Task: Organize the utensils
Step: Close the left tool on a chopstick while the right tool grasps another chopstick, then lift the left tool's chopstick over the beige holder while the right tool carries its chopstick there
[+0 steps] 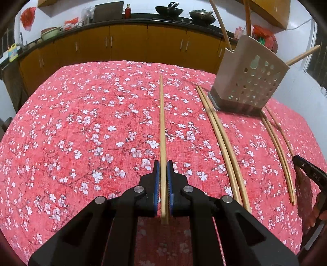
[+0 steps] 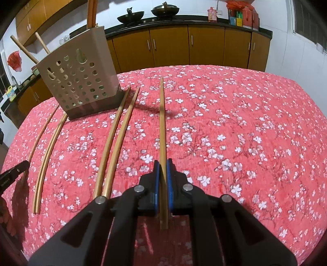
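My left gripper [image 1: 163, 166] is shut on a single wooden chopstick [image 1: 162, 114] that sticks out straight ahead over the red flowered tablecloth [image 1: 81, 122]. My right gripper [image 2: 162, 165] is likewise shut on one chopstick [image 2: 162, 114], which throws a shadow on the cloth. A beige perforated utensil holder [image 1: 249, 81] [image 2: 79, 79] stands at the back of the table with several chopsticks [image 2: 91, 12] leaning in it. A loose pair of chopsticks [image 1: 220, 139] [image 2: 120, 139] lies in front of the holder. Another pair [image 1: 280, 153] [image 2: 49, 151] and a single one [image 2: 40, 133] lie nearby.
The right gripper's tip [image 1: 310, 174] shows at the left wrist view's right edge, and the left gripper's tip [image 2: 12, 174] at the other view's left edge. Behind the table runs a dark counter [image 1: 143, 19] with woks [image 2: 130, 15] over yellow cabinets [image 2: 169, 45].
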### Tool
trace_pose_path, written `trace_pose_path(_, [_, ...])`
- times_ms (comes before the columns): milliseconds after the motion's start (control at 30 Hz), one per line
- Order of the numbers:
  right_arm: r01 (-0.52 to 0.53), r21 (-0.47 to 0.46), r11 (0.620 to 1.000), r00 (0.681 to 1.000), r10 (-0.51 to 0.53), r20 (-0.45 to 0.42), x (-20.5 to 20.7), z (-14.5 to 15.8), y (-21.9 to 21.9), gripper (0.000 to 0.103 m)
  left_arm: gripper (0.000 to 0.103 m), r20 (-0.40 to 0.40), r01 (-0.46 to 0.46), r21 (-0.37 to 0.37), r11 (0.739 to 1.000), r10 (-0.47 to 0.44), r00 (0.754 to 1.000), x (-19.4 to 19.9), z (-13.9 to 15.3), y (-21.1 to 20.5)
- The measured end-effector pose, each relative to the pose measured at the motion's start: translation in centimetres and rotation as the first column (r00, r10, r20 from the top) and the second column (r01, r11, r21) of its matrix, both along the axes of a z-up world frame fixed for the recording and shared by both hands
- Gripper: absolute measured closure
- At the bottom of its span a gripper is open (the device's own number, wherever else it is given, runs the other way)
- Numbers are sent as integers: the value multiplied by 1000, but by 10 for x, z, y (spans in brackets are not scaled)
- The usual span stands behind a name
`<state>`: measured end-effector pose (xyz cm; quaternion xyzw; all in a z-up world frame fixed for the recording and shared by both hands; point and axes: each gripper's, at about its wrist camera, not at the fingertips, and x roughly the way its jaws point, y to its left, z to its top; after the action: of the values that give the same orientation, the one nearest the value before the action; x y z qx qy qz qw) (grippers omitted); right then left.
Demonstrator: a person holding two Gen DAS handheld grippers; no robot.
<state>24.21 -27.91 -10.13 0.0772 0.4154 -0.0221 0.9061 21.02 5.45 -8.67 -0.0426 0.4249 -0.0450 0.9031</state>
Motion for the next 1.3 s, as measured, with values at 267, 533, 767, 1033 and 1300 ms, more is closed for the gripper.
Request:
trace_pose_path(267, [1,21,1000,999,-2,47,-14,19,-5,95,96,0,-2,-13,1000,2,1000,-1,8,5])
trace_pose_path(533, [20,26,999,979,-25,205,-33,77,-15,95,96,137,-5,-40,999,11,990,-12,62,14])
trace_pose_path(767, [32,21,999,943,-37,330,-42,121,-20,95,96,273,-1,-82,997,23,962,-21,113,21])
trace_pose_path(1033, [24,11,1000,920,-26,390,-43,145,-18,95,96,342,1,-72,997,24,940,-20,141,23])
trace_pose_path(1300, [-52,56,997,892,21,452,-47,181,-12,95,96,369,18,-79,997,13,929,-19,158,23])
